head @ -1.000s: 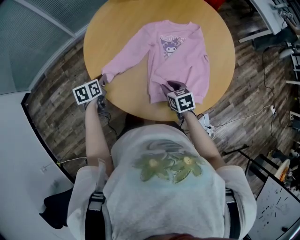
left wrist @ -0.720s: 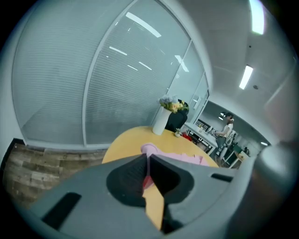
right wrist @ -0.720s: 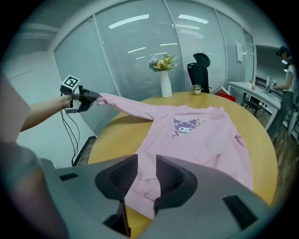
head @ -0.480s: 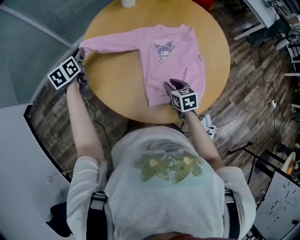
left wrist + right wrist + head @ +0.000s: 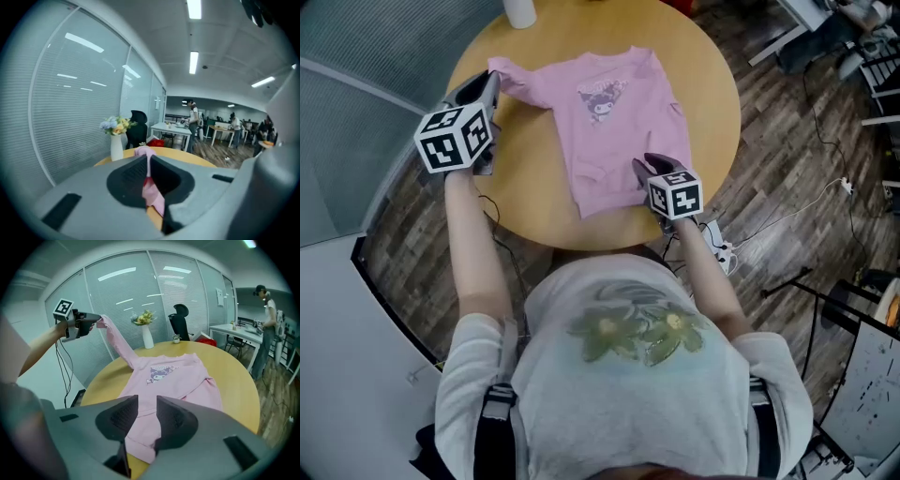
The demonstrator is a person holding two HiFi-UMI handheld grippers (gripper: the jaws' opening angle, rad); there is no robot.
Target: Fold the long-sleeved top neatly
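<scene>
Long-sleeved top, pink, print side up, spread on round wooden surface directly ahead of right tool. Hem nearest that tool, collar farthest, so long axis of body running straight away along its pointing line. Right tool's jaws apart, gripping nothing, hem edge lying just beneath and between them; probably parked there to steady the body against the sideways pull. Left tool clamped tight on cuff of one sleeve, pink cloth pinched between its pads and hanging below. Sleeve stretched from shoulder out to that tool and held clear of surface, pointing sideways across body's axis; likely held so for swinging over the chest as a first fold. Other sleeve lying slack beside body, on side away from left tool. White vase of flowers beyond left tool at surface's far edge, apart from cloth
</scene>
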